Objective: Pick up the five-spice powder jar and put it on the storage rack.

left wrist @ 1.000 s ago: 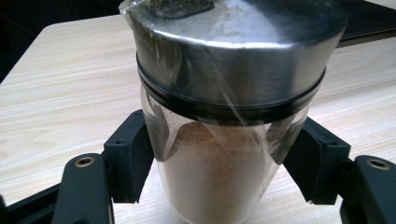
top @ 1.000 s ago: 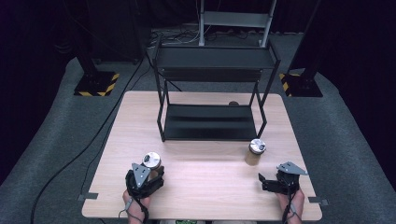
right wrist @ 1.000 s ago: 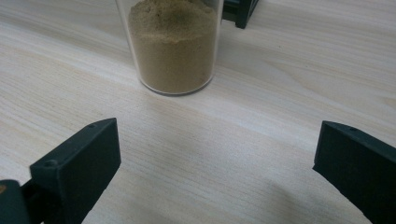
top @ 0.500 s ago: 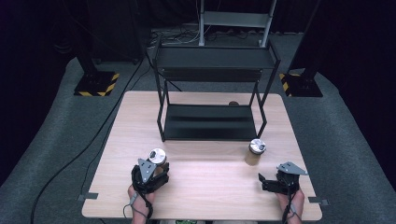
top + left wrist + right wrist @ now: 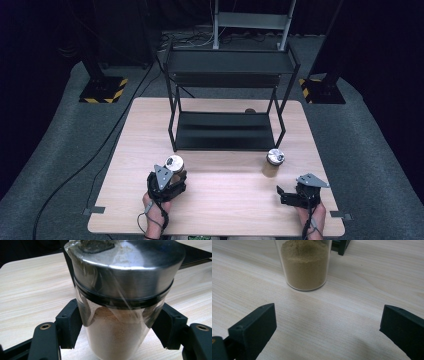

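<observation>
A clear jar of tan powder [image 5: 117,335] with a steel lid sits between my left gripper's [image 5: 120,325] black pads, which press on its glass sides. From above, that jar [image 5: 174,162] and my left gripper [image 5: 170,172] are at the table's front left, in front of the black rack [image 5: 225,131]. Whether the jar rests on the wood or hangs just above it I cannot tell. A second jar of the same kind [image 5: 273,162] stands at the front right. My right gripper [image 5: 292,189] is open a little short of that jar [image 5: 305,265], its jaws [image 5: 327,325] wide apart over bare wood.
The two-shelf black rack stands mid-table, its upper shelf [image 5: 227,62] empty. A small brown thing [image 5: 250,111] lies behind it. The wooden table [image 5: 225,205] ends close to both hands. Cables and stand feet lie on the grey floor beyond.
My left gripper has carried its jar to the right and slightly away from the person, toward the rack. The right gripper and the second jar have stayed put.
</observation>
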Motion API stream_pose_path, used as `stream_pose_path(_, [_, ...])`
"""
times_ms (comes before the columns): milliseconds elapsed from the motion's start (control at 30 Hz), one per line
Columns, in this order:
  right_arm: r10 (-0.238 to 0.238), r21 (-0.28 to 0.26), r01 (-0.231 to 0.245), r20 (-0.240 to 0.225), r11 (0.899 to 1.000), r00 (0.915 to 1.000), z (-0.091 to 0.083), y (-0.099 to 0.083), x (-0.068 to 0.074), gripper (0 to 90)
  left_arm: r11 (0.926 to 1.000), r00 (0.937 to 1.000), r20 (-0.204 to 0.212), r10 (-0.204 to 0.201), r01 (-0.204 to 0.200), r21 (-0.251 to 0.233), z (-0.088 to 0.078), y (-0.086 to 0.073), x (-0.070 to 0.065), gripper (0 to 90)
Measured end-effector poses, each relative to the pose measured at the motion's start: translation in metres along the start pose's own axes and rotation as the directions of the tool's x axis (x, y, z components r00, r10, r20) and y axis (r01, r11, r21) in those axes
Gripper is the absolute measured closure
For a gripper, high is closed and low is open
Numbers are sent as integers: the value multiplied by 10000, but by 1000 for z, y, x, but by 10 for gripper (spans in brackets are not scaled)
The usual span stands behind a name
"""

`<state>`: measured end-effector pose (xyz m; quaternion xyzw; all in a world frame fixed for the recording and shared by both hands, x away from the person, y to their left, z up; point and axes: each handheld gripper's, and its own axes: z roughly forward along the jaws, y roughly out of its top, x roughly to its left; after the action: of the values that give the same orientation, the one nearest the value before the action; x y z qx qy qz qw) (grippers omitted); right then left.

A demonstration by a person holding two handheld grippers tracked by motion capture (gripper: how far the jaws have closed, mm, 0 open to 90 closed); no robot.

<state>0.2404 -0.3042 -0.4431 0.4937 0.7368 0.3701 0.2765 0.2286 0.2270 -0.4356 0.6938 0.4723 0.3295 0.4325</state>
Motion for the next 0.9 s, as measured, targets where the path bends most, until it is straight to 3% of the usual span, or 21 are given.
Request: stream_pose_path(900, [-7, 0, 7, 0, 10000, 10000, 0, 0, 0, 0, 9999, 9994, 348, 72, -75, 88, 29, 21, 0, 308])
